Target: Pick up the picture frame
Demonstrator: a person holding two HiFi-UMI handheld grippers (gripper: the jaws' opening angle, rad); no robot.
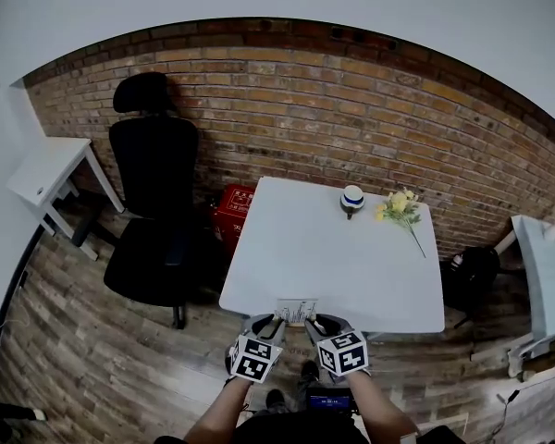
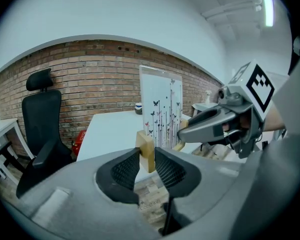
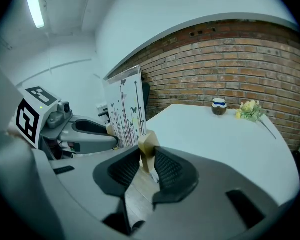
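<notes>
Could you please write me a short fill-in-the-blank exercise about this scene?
The left gripper and the right gripper are both shut on the ____.
The flowers on the table are ____.
The office chair is ____.
The wall is built of ____.
Missing words: picture frame; yellow; black; brick.

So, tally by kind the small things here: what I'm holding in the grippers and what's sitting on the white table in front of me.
Picture frame: 1
Bunch of yellow flowers: 1
Small cup: 1
Total: 3
</notes>
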